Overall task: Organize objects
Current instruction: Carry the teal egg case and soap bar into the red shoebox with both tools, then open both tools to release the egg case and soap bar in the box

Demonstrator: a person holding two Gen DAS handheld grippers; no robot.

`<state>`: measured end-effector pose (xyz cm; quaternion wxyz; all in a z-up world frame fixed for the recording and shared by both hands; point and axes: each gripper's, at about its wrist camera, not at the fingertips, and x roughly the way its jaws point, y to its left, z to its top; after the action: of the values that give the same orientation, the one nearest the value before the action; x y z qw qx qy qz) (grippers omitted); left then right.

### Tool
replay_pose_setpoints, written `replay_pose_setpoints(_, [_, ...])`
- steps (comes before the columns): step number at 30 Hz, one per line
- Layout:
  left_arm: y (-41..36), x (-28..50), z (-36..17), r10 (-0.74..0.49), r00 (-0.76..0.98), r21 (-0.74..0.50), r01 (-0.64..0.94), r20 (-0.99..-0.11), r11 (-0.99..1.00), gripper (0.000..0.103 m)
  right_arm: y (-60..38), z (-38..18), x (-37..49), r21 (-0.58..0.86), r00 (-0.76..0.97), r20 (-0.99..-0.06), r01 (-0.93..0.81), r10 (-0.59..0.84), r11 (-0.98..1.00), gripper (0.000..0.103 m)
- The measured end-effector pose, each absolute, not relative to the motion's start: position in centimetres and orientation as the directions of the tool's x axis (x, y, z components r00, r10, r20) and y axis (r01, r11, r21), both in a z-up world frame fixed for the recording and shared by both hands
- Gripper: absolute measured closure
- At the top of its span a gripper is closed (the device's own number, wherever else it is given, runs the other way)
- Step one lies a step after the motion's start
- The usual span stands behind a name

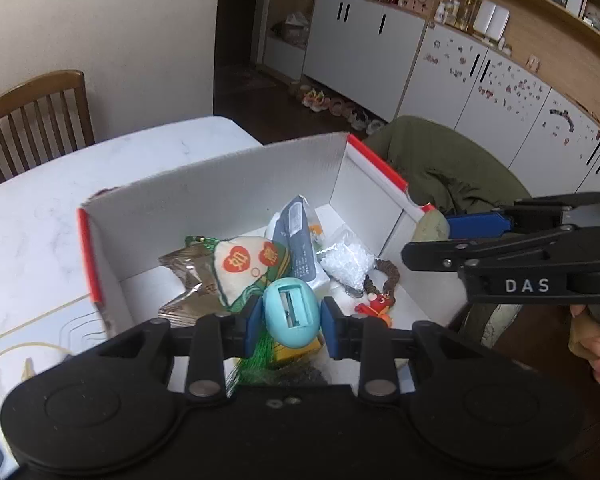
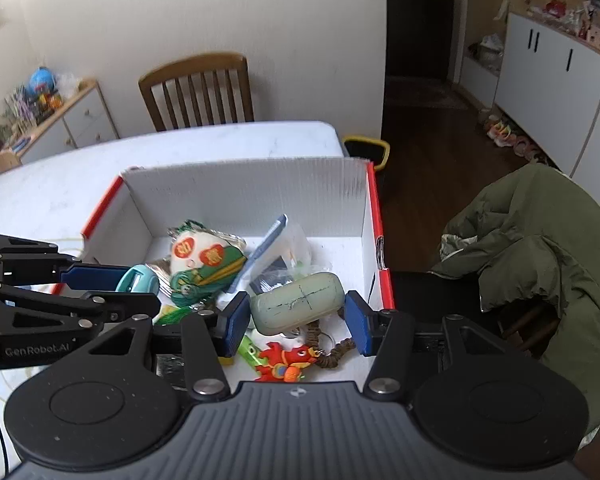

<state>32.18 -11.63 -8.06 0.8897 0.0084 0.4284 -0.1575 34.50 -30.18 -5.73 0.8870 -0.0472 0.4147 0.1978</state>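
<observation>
— What is in your left gripper (image 1: 291,320)?

— A teal egg (image 1: 291,312), an egg-shaped thing with a square slot in its face. My blue pads (image 1: 253,320) press it from both sides, so the jaws are pinched on it. I hold it over the near end of the box (image 1: 220,188), above the clutter.

— And the right one?

— My right gripper (image 2: 298,312) has a pale green case (image 2: 298,300) between its pads (image 2: 236,320). The left pad touches the case. On the right side I see a thin gap between the pad and the case's end, so I cannot tell whether I truly grip it or only bracket it. The case sits over the box, near its right wall.

— What lies in the box?

— A white box with red edges, standing on a white table (image 2: 228,140). Inside: a stuffed pouch (image 2: 204,256) with orange hearts and green trim, a brown foil packet (image 1: 184,280) under it, a blue-grey packet (image 1: 296,236) leaning upright, a clear bag (image 1: 346,260) of white bits, and a red toy (image 2: 288,360) on a braided cord (image 2: 332,356) at the near wall.

— Where do the two tools stand to each other?

— Side by side over the box, apart. From the right wrist camera the left gripper comes in from the left with the egg at its tip.

— Anything around the table?

— A wooden chair (image 2: 198,88) at the far side, and a green jacket (image 2: 540,240) draped to the right of the box.
</observation>
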Motion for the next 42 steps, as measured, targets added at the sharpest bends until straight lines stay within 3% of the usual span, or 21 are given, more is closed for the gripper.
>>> replay_pose_setpoints(17, [-13.4, 35.7, -11.4, -0.236, 0.513, -0.074, 0.316, -0.825, 0.946, 0.073, -26.9, -10.2, 36.8, -0.068, 0.457, -0.848, -0.597, 0.269, 0.799, 0.052])
replay_pose_setpoints(32, [-12.6, 36.6, -13.2, -0.231, 0.45, -0.115, 0.269, -0.863, 0.956, 0.072, -26.2, -11.0, 36.9, -0.036, 0.417, -0.864, -0.612, 0.284, 0.79, 0.051])
replay_pose_setpoints(38, [-12.5, 36.4, -13.0, -0.227, 0.451, -0.116, 0.259, -0.863, 0.959, 0.064, -26.6, -10.4, 36.5, -0.034, 0.427, -0.857, -0.607, 0.289, 0.794, 0.047])
replay_pose_setpoints(42, [-12.1, 35.8, -12.2, -0.225, 0.48, -0.113, 0.252, -0.848, 0.961, 0.047, -27.5, -9.4, 35.7, -0.02, 0.448, -0.838, -0.596, 0.311, 0.803, 0.04])
